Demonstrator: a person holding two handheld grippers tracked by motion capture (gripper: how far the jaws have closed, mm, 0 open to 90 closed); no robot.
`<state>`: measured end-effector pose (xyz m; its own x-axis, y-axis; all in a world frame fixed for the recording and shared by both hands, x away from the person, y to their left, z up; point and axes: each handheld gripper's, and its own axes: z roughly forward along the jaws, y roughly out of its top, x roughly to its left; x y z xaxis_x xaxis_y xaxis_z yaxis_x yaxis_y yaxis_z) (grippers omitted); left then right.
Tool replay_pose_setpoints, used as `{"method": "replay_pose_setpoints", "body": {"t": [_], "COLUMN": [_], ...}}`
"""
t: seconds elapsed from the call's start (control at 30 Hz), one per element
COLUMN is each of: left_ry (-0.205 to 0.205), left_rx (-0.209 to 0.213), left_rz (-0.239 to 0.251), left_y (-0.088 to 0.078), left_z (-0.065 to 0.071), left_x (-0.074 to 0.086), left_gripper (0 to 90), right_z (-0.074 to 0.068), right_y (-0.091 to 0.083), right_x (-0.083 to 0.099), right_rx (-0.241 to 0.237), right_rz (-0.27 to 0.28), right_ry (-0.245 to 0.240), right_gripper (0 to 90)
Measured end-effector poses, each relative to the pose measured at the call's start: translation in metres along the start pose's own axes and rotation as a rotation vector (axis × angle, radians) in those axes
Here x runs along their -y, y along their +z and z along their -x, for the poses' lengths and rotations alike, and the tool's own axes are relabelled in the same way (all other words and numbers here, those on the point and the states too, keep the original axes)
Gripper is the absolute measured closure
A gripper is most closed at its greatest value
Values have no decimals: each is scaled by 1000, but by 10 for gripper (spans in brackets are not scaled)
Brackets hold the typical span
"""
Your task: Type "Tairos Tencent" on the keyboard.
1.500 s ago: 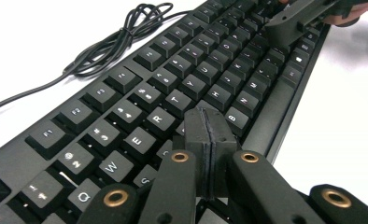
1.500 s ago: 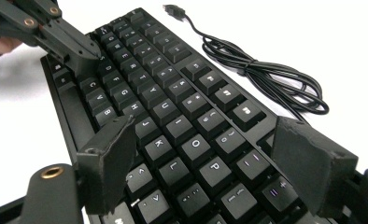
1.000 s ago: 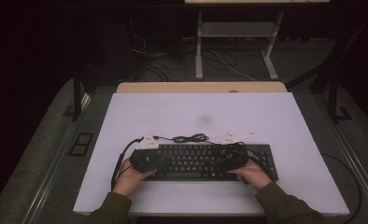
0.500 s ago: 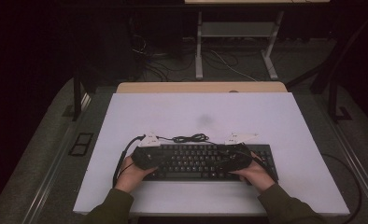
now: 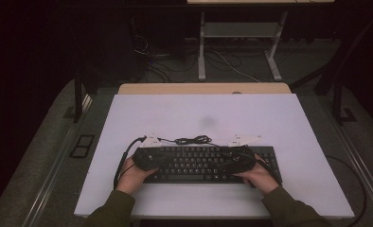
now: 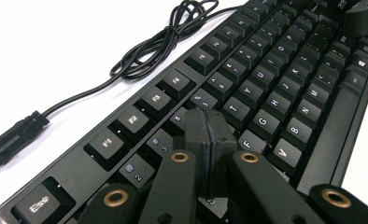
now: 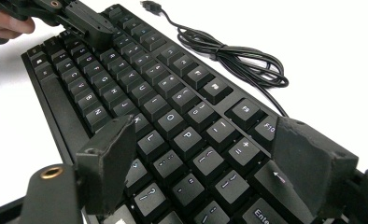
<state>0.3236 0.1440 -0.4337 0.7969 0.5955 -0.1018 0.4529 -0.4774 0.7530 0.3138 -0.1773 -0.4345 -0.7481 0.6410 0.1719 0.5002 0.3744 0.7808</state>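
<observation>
Item: keyboard (image 5: 208, 163), lying flat at the desk's (image 5: 213, 116) near edge, its cable (image 5: 191, 140) coiled just behind. My left gripper (image 6: 209, 140): jaws clenched, empty, over the left keys. My right gripper (image 7: 210, 154): jaws released, spread above the right keys.

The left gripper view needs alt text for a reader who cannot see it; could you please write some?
Closed black left gripper jaws, pressed together, hover low over the left half of a black keyboard near the number row. A bundled black cable with a USB plug lies on the white table behind the keyboard.
</observation>
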Motion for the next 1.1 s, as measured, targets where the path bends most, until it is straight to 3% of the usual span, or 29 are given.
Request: {"method": "replay_pose_setpoints", "body": {"t": [0.13, 0.8, 1.1], "left_ry": [8, 0, -29], "left_rx": [-2, 6, 4], "left_rz": [-27, -1, 29], "left_y": [1, 0, -2], "left_z": [0, 1, 4], "left_x": [1, 0, -1], "left_gripper": [883, 862, 721], "right_z": [0, 0, 1], "right_y": [0, -1, -5], "right_x": [0, -1, -4], "right_rx": [0, -16, -45], "right_rz": [0, 12, 29], "right_ry": [1, 6, 11], "right_gripper": [218, 218, 183]}}
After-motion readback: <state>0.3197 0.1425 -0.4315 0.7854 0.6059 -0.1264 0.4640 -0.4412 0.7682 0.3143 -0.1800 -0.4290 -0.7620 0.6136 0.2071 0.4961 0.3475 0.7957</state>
